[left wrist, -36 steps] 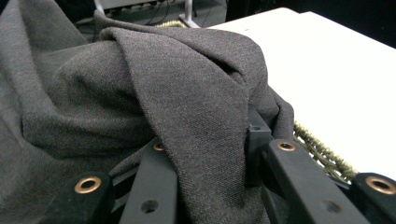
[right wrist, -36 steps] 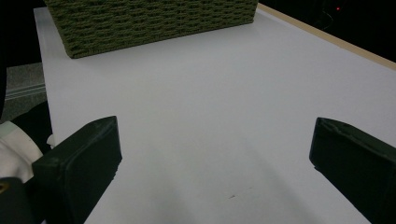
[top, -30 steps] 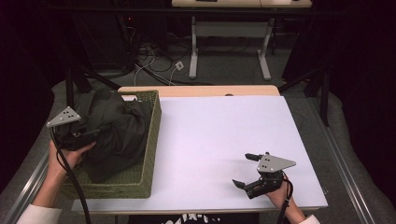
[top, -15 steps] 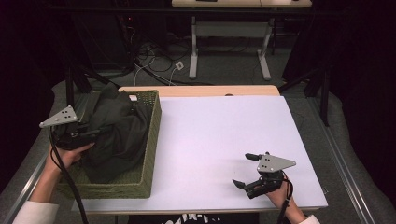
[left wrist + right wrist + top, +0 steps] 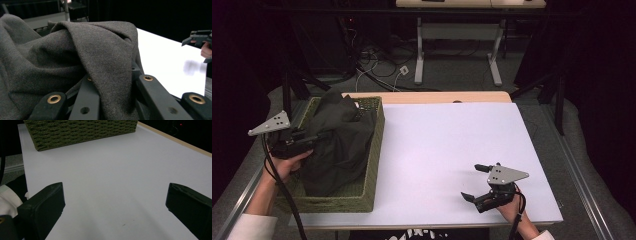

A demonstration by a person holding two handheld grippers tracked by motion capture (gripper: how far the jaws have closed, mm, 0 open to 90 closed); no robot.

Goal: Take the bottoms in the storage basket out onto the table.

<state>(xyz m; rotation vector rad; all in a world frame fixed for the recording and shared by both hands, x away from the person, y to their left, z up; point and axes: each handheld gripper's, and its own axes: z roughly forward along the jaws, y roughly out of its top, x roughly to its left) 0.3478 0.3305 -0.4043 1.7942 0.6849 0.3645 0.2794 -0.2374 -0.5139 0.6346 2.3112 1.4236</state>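
Left gripper [image 5: 314, 139] fingers clamped on cloth [image 5: 337, 142] fold in basket [image 5: 374, 150] – cloth rises ahead. Right gripper [image 5: 474, 182] fingers wide, empty, well apart on bench [image 5: 437, 145].

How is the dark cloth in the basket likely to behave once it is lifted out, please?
The cloth will probably hang limp, since it already drapes in soft folds over the basket rim. It looks thick and matte, so likely not slippery. The left gripper is shut on one fold, so the rest should trail.
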